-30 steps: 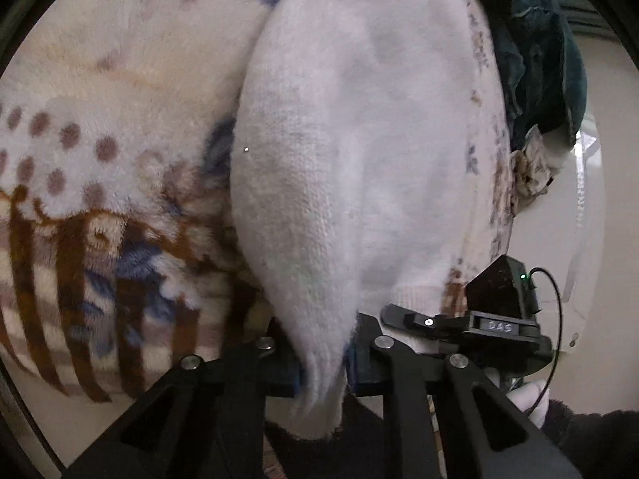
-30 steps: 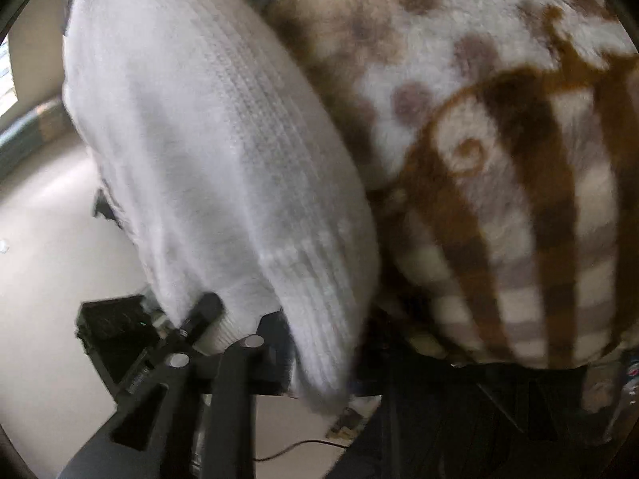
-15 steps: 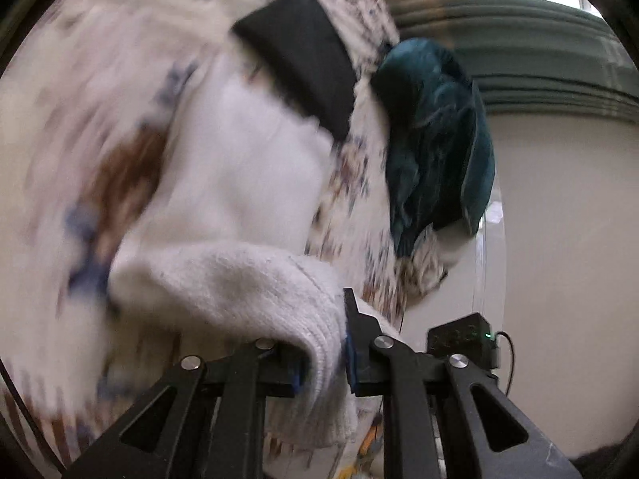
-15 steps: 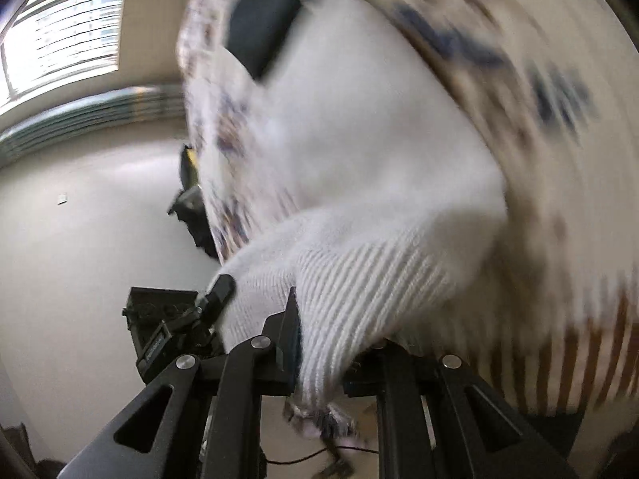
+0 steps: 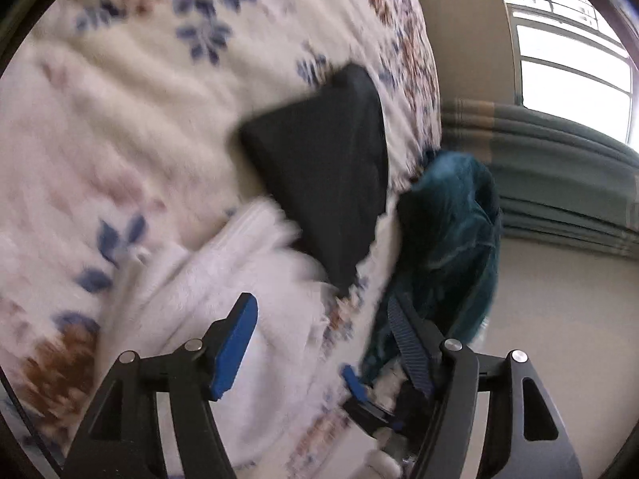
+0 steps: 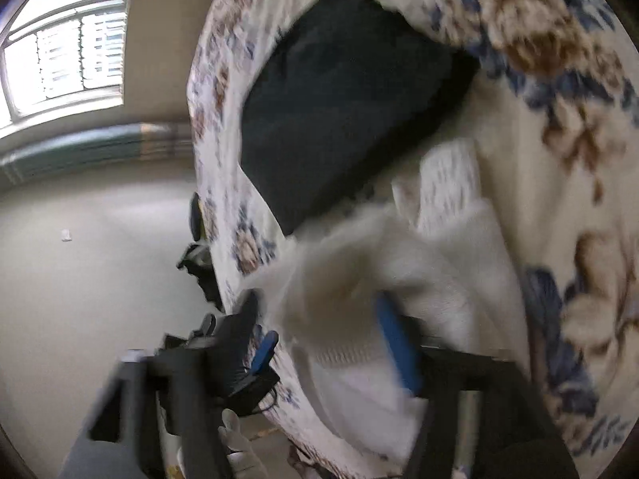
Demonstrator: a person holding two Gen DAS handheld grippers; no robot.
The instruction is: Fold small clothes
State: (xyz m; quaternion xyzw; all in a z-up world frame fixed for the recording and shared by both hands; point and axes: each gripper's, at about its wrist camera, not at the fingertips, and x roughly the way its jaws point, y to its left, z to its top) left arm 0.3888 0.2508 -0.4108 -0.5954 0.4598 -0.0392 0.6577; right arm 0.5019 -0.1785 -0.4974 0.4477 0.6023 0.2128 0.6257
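Observation:
A white knit garment lies folded over on the flowered blanket, just below a folded black garment. My left gripper is open above the white garment's edge, with nothing between its blue-padded fingers. In the right wrist view the same white garment lies in front of my right gripper, which is open with its fingers spread around the cloth's near edge. The black garment lies beyond it. Both views are motion-blurred.
A teal fleece garment hangs at the blanket's right edge. The other gripper shows at the blanket's edge in the right wrist view. Beige floor, a curtain and a window lie past the bed edge.
Both grippers carried the white garment's edge forward over itself, then opened and let it go. The garment now lies doubled on the blanket next to the black one.

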